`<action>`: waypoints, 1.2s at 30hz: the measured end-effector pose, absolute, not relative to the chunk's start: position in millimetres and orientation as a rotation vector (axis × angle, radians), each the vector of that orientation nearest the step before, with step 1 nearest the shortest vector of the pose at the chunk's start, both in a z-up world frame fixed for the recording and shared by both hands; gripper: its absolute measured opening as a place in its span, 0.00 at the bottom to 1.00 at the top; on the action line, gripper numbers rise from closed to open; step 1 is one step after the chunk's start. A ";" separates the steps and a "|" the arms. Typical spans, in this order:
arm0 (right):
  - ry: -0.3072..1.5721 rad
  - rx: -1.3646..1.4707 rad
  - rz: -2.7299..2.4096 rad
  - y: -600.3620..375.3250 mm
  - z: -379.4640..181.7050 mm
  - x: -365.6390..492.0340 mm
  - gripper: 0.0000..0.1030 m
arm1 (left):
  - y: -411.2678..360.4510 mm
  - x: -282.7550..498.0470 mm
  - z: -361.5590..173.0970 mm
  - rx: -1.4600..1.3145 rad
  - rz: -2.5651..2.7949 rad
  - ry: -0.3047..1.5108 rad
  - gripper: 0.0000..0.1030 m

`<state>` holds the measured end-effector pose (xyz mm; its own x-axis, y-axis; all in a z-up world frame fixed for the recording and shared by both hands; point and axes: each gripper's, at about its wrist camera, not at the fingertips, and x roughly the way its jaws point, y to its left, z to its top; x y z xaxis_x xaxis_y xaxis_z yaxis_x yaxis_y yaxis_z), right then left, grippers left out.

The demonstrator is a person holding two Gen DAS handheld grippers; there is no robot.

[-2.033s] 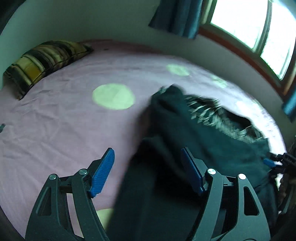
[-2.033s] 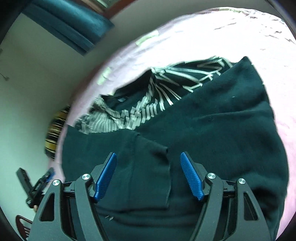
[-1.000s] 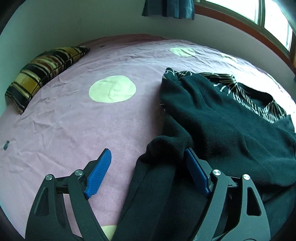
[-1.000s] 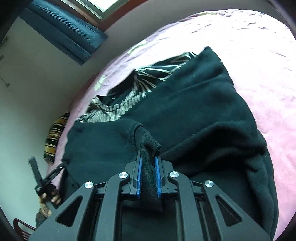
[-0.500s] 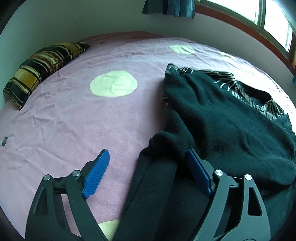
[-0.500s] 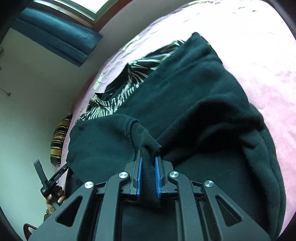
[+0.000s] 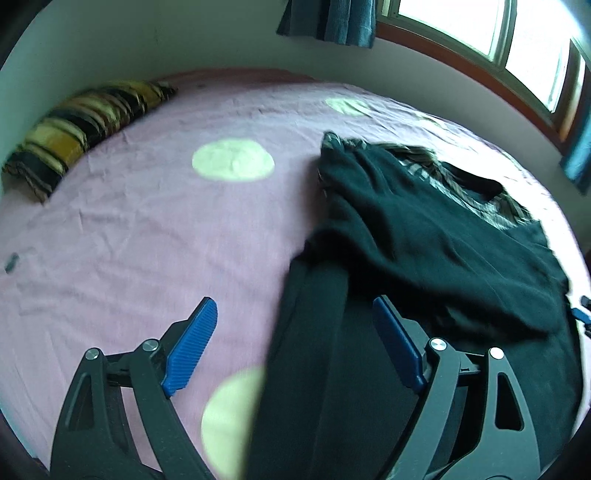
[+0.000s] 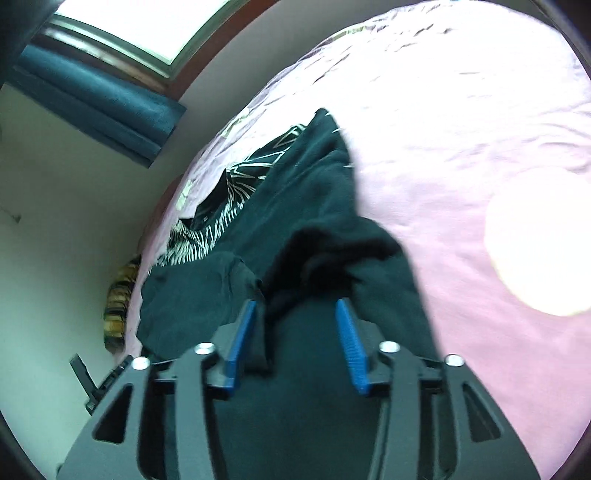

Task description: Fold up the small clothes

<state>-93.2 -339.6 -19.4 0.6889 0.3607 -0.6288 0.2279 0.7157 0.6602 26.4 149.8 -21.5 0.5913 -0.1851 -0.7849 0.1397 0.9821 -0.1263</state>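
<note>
A dark green sweater (image 7: 436, 243) lies on a pink bedsheet (image 7: 147, 229), partly over a black garment with white stripes (image 7: 491, 206). A dark sleeve or band (image 7: 310, 354) runs between my left gripper's (image 7: 295, 347) open jaws. In the right wrist view the same sweater (image 8: 303, 206) lies bunched ahead, with the striped garment (image 8: 221, 218) behind it. My right gripper (image 8: 295, 339) is open, and a fold of the sweater hangs loose by its left blue pad (image 8: 240, 339).
A yellow and black striped pillow (image 7: 77, 125) lies at the bed's far left against the wall. A window (image 7: 491, 40) with blue curtains (image 7: 328, 18) runs along the far side. Pale round spots (image 7: 232, 160) mark the sheet.
My right gripper, shut on a sweater fold half a second ago, has opened and let it go. The left gripper stays open and has shifted slightly; the view is blurred by motion.
</note>
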 end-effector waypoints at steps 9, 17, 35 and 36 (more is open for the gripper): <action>0.911 0.776 0.171 -365.6 -30.1 -189.9 0.54 | 198.5 -54.3 -26.5 -0.181 -0.381 1.062 0.83; 0.945 0.882 0.291 -378.6 -53.3 -252.4 0.56 | 233.9 -120.0 -47.9 -0.361 -0.506 1.178 0.83; 0.951 0.904 0.590 -339.1 -62.6 -268.5 0.65 | 195.2 -144.4 -57.3 -0.400 -0.586 1.180 0.51; 0.957 0.910 0.594 -340.3 -62.8 -269.6 0.64 | 195.6 -145.4 -57.4 -0.393 -0.579 1.179 0.49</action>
